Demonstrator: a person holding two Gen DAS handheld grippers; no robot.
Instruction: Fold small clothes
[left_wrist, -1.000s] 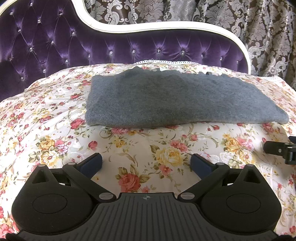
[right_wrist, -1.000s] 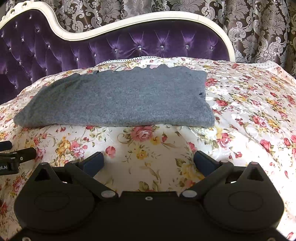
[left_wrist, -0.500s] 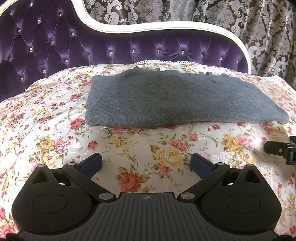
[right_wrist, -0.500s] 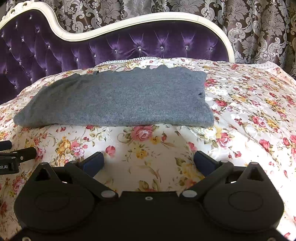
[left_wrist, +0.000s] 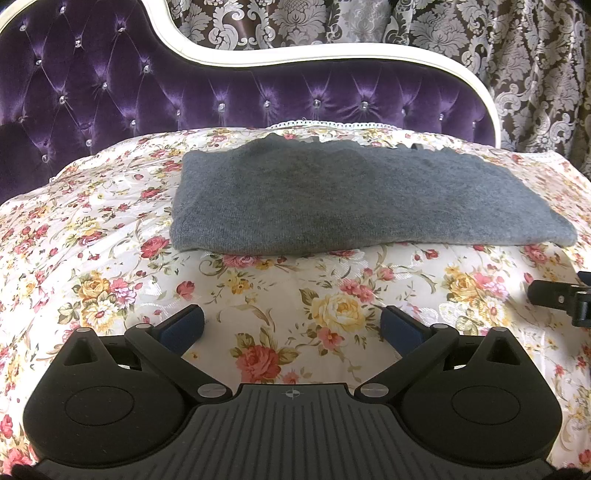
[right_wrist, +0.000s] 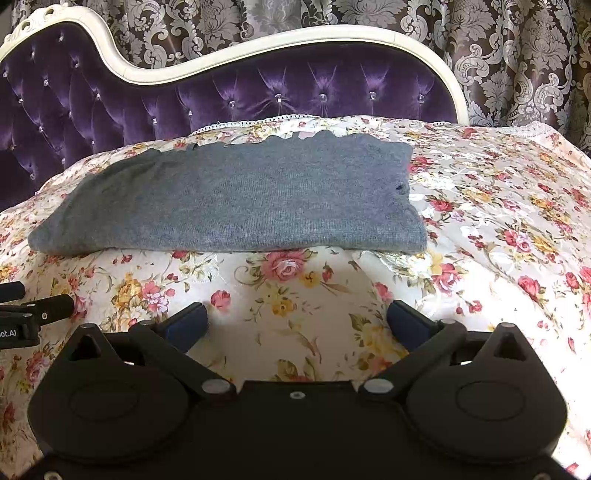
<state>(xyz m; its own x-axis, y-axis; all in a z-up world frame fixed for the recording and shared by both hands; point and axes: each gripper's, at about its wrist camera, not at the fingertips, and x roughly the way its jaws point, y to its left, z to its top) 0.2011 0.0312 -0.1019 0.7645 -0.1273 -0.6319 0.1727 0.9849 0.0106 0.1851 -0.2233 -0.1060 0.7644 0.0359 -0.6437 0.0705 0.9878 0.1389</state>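
Garment and grippers sit just as they did a second ago; nothing has shifted in either view. The grey knit garment (left_wrist: 354, 199) lies flat and folded into a long band across the upper middle of both frames, on the floral bedspread (left_wrist: 92, 229), below the purple tufted headboard (left_wrist: 110, 81). The left gripper (left_wrist: 292, 326) fills the bottom of its own frame with jaws spread wide, empty, its blue pads (left_wrist: 183, 326) over the bedspread and well short of the garment's near edge. The right gripper (right_wrist: 297, 324) is likewise released and holds nothing, low in its frame above bare flowered cloth. Only the right wrist view shows a small dark spot on the garment near its right end, and that end cut square in the upper right of the frame; the left wrist view instead shows the square end at the left and a tapering, rounded end at the right. Each view catches a black tip of the other gripper at its edge: middle right in the left view, lower left in the right view. Patterned curtain (right_wrist: 517, 55) hangs along the top.
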